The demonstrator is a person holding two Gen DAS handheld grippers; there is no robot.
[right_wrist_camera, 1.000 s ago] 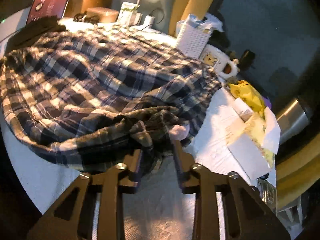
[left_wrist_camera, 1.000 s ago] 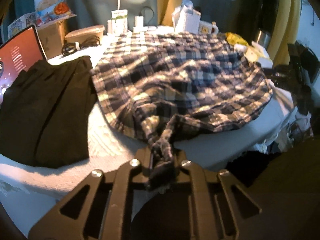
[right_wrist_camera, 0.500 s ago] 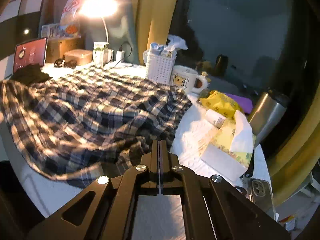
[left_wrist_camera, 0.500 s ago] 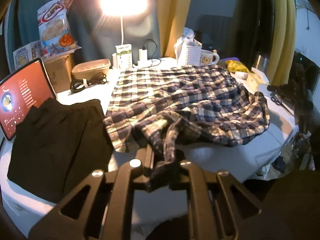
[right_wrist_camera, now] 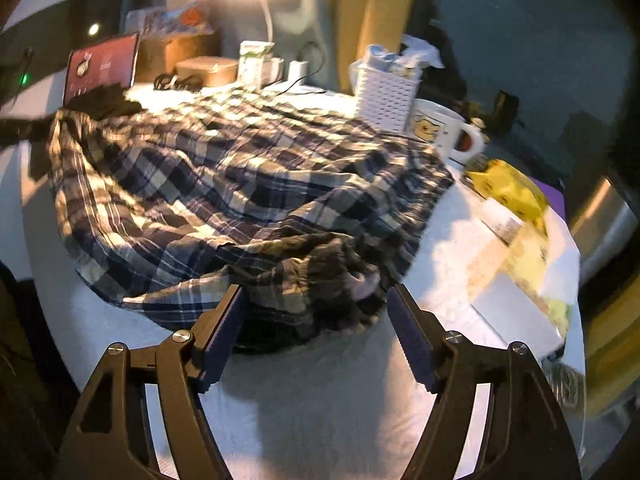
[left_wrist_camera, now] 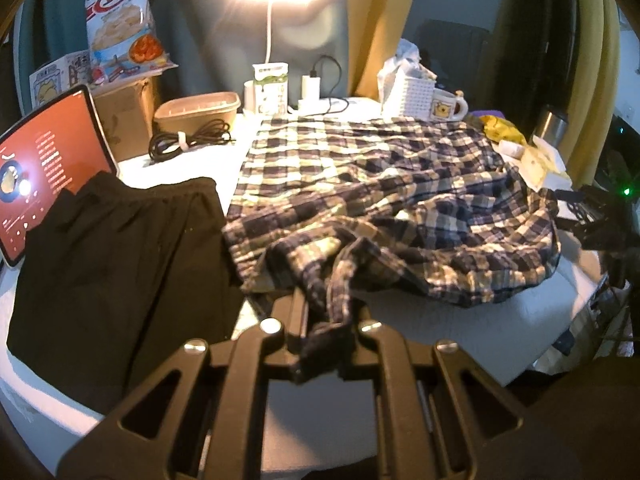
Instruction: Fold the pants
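The plaid pants (left_wrist_camera: 384, 196) lie spread and rumpled on the white table (left_wrist_camera: 440, 332). My left gripper (left_wrist_camera: 326, 312) is shut on a bunched corner of the pants at the table's near edge. In the right wrist view the plaid pants (right_wrist_camera: 224, 184) fill the middle. My right gripper (right_wrist_camera: 316, 304) is open, its jaws wide on either side of a crumpled dark fold at the pants' near right edge, not holding it.
A black folded garment (left_wrist_camera: 116, 256) lies left of the pants beside a red tablet (left_wrist_camera: 44, 168). At the back stand a lamp, a tan tub (left_wrist_camera: 198, 110), cables, a white basket (right_wrist_camera: 386, 94) and a mug (right_wrist_camera: 444, 130). Yellow packets and papers (right_wrist_camera: 516, 208) lie right.
My right gripper was shut and drawn back half a second ago; now it is open and close around the pants' right edge. My left gripper keeps its hold and has pulled back.
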